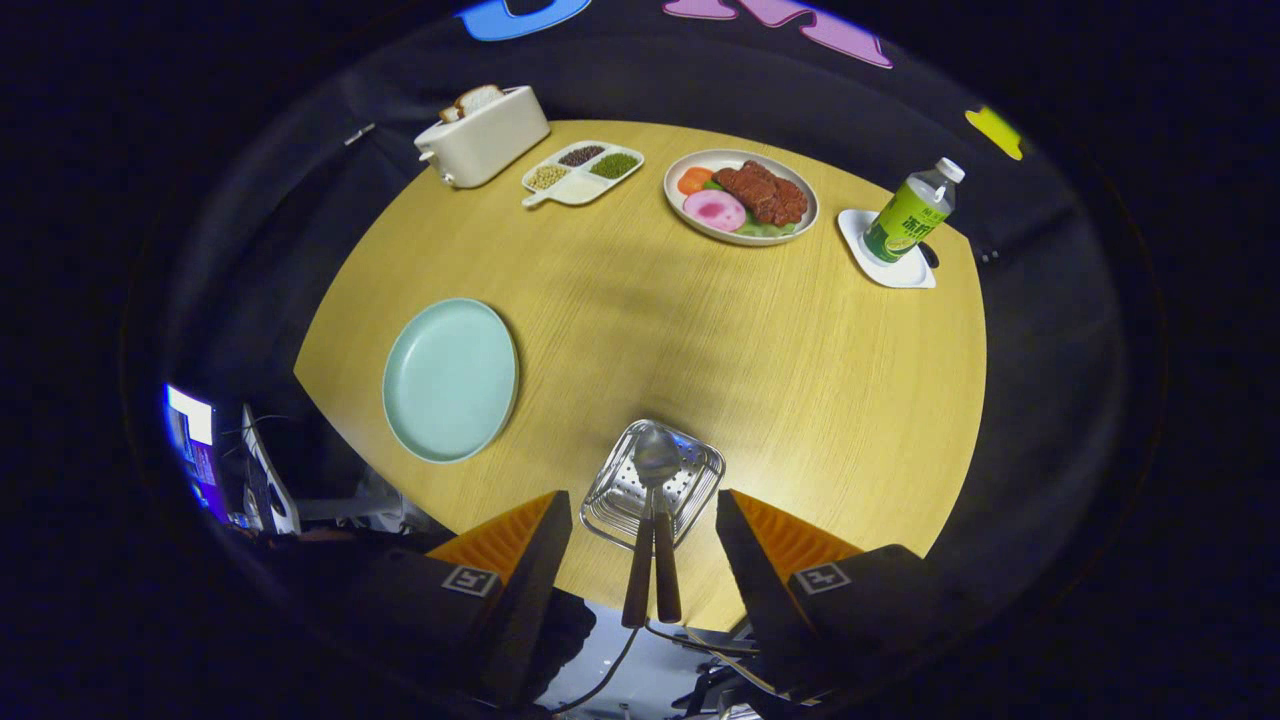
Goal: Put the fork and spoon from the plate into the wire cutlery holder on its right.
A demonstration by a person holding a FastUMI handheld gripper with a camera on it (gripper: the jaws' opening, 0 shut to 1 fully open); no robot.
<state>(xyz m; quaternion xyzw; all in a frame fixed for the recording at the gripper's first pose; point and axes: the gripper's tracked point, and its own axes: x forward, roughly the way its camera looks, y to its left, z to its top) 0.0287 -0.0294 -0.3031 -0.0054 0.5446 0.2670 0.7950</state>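
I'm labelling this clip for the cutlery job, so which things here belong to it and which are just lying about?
Belong: pale green plate; wire cutlery holder; fork and spoon standing in it; gripper, jaws open.

Lying about: toaster; divided dish of beans; plate of food; bottle on its coaster.

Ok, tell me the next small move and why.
Probably lift the gripper straight up and away. Both utensils already stand in the wire cutlery holder, handles free between open fingers, and the green plate is bare.
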